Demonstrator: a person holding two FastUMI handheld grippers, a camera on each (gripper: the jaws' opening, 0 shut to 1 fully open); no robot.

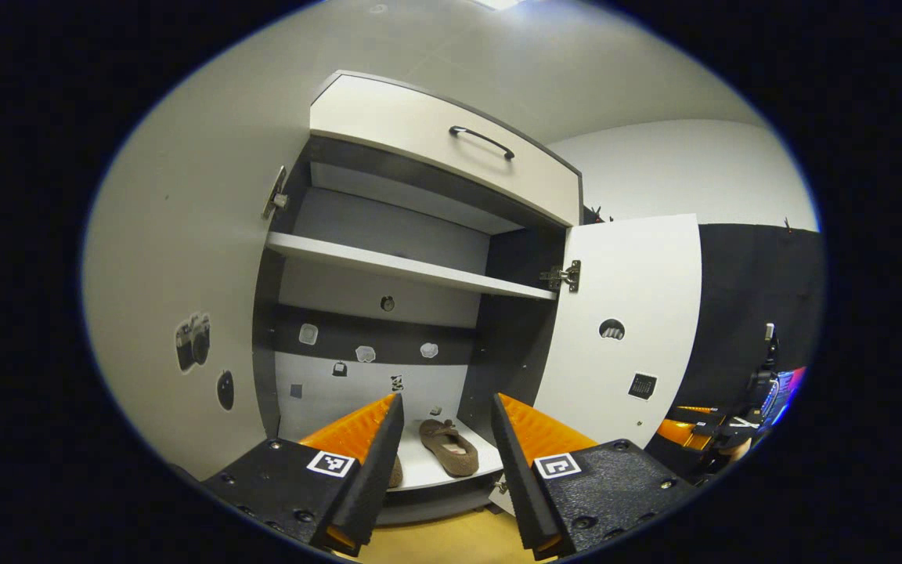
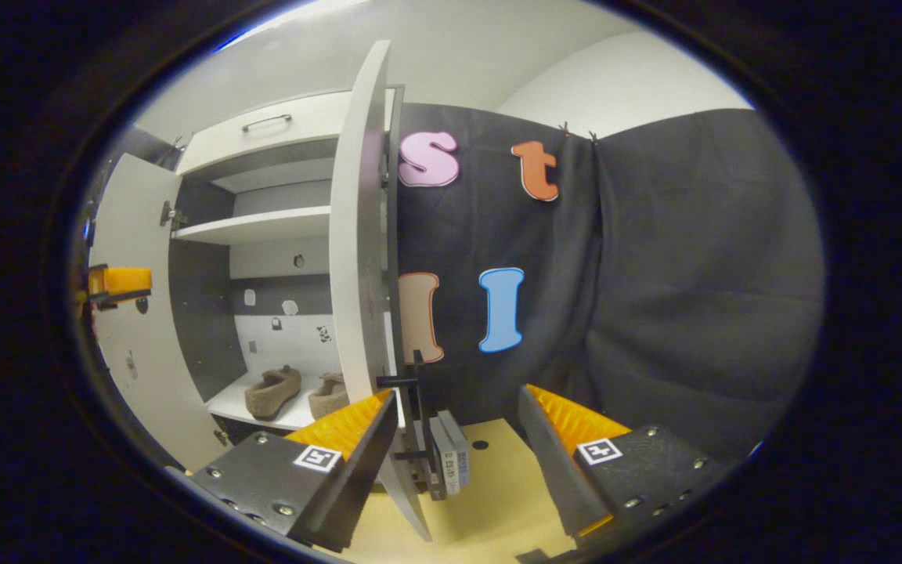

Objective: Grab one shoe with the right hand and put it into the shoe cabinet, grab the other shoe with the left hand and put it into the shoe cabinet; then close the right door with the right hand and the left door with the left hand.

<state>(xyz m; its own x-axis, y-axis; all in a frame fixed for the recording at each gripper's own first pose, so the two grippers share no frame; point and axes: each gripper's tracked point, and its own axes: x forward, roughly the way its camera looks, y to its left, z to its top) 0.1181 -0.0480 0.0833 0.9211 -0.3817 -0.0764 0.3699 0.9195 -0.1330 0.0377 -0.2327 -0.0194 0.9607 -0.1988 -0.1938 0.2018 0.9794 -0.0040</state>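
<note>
The shoe cabinet (image 1: pixel 451 149) stands open, both doors swung wide. Two brown shoes lie on its bottom shelf: one shoe (image 1: pixel 449 446) in full sight, the other shoe (image 1: pixel 395 472) half hidden behind my left finger. My left gripper (image 1: pixel 448 399) is open and empty, a short way in front of that shelf. In the right gripper view the two shoes (image 2: pixel 272 392) (image 2: pixel 330 395) sit side by side. My right gripper (image 2: pixel 457 393) is open, and the right door (image 2: pixel 357 258), seen edge-on, runs down between its fingers, close to the left one.
The left door (image 1: pixel 177 313) fills the left side, stickers on its inner face. The right door (image 1: pixel 623 329) stands open at the right, with the other gripper (image 1: pixel 694 427) beyond it. A black bracket with grey blocks (image 2: pixel 439 454) sits by the door's foot on the yellow floor (image 2: pixel 490 501).
</note>
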